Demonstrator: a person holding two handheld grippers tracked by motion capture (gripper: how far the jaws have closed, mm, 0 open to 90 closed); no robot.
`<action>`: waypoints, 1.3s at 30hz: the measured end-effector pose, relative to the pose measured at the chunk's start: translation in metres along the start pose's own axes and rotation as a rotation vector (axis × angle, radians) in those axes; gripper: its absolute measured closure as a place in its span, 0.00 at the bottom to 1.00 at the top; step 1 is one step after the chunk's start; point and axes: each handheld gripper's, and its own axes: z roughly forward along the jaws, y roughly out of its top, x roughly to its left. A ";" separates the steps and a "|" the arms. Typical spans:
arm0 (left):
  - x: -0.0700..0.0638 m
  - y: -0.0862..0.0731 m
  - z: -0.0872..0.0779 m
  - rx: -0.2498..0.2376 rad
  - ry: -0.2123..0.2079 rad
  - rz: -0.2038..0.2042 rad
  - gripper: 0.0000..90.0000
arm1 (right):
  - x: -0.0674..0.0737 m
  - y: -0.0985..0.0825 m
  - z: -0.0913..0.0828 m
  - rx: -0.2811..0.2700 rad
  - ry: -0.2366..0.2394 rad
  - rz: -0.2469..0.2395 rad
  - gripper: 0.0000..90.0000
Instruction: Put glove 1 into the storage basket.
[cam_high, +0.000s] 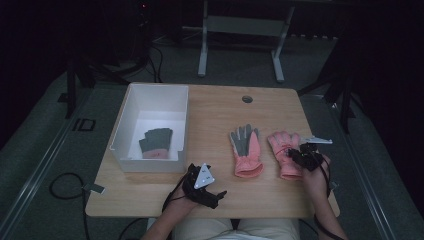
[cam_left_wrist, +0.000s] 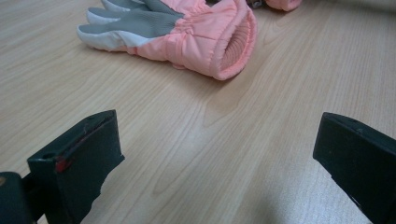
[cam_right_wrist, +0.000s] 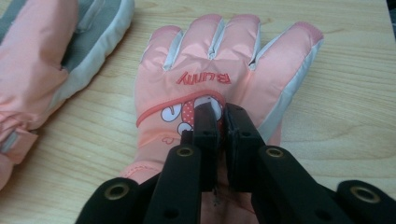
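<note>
The pink glove (cam_right_wrist: 219, 88) lies flat at the table's right, fingers pointing far, cuff near. The right gripper (cam_right_wrist: 218, 122) sits directly over its back, jaws nearly pressed together, whether pinching fabric I cannot tell. The left gripper (cam_high: 202, 186), spread wide, rests well apart.

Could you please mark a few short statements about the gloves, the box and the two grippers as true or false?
1. The right gripper is shut on the right-hand pink glove. True.
2. The left gripper holds a glove. False: its jaws stand wide open over bare table.
3. The white box has a glove in it. True.
4. Two pink gloves lie stacked. False: the palm-up pink glove lies beside the other, apart.
</note>
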 end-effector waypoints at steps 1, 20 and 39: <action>0.000 0.000 0.000 -0.002 0.001 0.000 0.01 | 0.000 -0.001 0.001 -0.002 0.000 -0.004 0.91; -0.002 0.000 0.002 0.007 -0.007 0.008 0.01 | -0.008 0.011 -0.017 -0.001 0.061 -0.193 0.71; -0.003 0.000 0.002 0.006 -0.014 0.008 0.01 | 0.007 0.002 0.011 0.062 -0.008 -0.160 0.89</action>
